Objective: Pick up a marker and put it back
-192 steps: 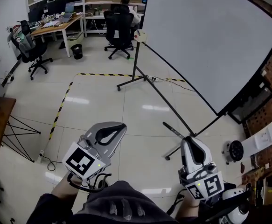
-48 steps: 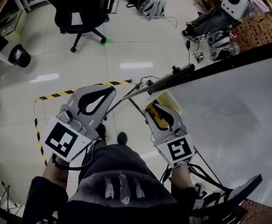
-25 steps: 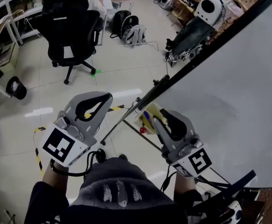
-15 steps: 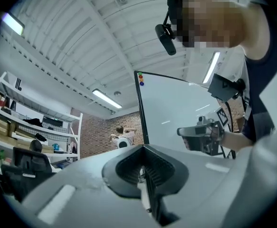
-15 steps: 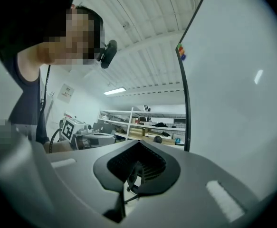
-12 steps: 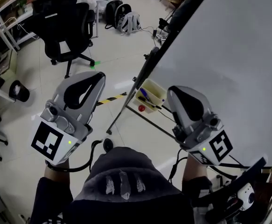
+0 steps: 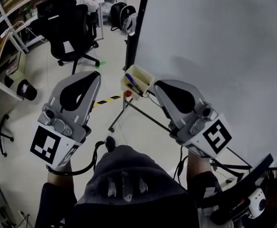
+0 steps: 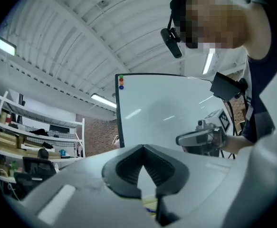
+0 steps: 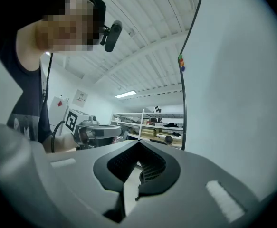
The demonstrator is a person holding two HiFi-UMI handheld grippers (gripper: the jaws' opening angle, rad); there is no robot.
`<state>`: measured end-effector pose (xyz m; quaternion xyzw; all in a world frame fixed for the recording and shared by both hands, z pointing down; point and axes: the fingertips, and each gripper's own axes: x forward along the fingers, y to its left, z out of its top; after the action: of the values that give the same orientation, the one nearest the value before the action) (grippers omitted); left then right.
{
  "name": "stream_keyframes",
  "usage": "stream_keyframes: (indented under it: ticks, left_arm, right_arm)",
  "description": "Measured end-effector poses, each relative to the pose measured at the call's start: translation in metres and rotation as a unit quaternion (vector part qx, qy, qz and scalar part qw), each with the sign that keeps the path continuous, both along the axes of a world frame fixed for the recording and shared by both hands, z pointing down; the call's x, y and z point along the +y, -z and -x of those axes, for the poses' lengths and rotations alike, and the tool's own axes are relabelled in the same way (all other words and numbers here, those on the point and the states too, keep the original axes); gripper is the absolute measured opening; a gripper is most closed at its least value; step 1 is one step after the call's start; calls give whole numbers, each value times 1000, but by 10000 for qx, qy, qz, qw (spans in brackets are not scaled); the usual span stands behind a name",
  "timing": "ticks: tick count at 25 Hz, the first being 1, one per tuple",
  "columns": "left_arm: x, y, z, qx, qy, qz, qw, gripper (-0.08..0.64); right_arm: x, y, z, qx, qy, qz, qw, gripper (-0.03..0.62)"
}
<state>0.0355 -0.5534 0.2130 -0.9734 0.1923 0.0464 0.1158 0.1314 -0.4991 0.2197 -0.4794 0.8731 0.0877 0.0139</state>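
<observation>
A cream marker holder [image 7: 139, 75] hangs at the lower left corner of the whiteboard [image 7: 214, 46]. In it lie a blue marker [image 7: 130, 78] and other pens, and a small red thing [image 7: 127, 93] sits just under it. My right gripper [image 7: 157, 85] hovers right of the holder, shut with nothing between its jaws [image 9: 139, 141]. Left of the holder, my left gripper [image 7: 96, 74] is also shut and empty [image 8: 143, 147]. Each gripper shows in the other's view: the right gripper [image 8: 200, 137] and the left gripper [image 9: 98, 132].
The whiteboard's stand legs [image 7: 143, 115] spread over the tiled floor below the holder. A black office chair [image 7: 69, 23] with a person stands at the back left, with a round bin [image 7: 23, 88] beside a desk. Yellow-black tape [image 7: 105, 100] runs on the floor.
Both grippers have risen and drawn back from the holder, which now sits between their tips. The right gripper's tips were at the holder a second ago and are now clear of it.
</observation>
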Motion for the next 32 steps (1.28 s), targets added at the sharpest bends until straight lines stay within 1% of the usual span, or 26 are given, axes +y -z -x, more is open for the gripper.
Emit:
stream_keyframes:
  ticks: [2, 4, 7, 9, 11, 13, 16, 19, 22, 25, 28, 32]
  left_arm:
    - [19, 0, 0, -20, 168, -6, 9999, 6]
    - [36, -3, -1, 1, 312, 90, 9995, 6]
    - [61, -11, 0, 139, 405, 478, 9979, 6]
    - [78, -13, 4, 187, 508, 651, 9964, 6]
    - [93, -13, 9, 131, 687, 645, 9955, 6]
    - [106, -9, 15, 59, 847, 552, 9949, 6]
    - [128, 1, 29, 60, 1032, 395, 9939, 6]
    - [149, 4, 46, 92, 1144, 329, 9929, 6]
    - [164, -2, 61, 88, 1206, 359, 9920, 6]
    - [184, -9, 80, 114, 1256, 396, 9912, 6]
    - [210, -15, 106, 209, 1325, 388, 9902, 6]
    - [253, -28, 145, 352, 1318, 542, 9892, 6]
  right_arm:
    - [14, -1, -2, 26, 139, -43, 9999, 2]
    - [26, -2, -5, -18, 266, -51, 9996, 2]
    - [47, -5, -6, -139, 480, -58, 9987, 2]
    - [62, -6, -5, -220, 619, -56, 9978, 2]
    - [71, -6, -3, -319, 732, -62, 9968, 2]
    - [77, -8, -2, -358, 817, -4, 9960, 2]
    - [89, -4, 6, -404, 943, 28, 9947, 2]
    - [101, -3, 18, -396, 1009, 58, 9941, 2]
    - [112, -9, 30, -361, 1037, 145, 9938, 2]
    - [130, -10, 49, -296, 1077, 190, 9936, 2]
    - [154, -9, 74, -169, 1120, 154, 9934, 2]
    - [201, -17, 112, 13, 1117, 204, 9935, 2]
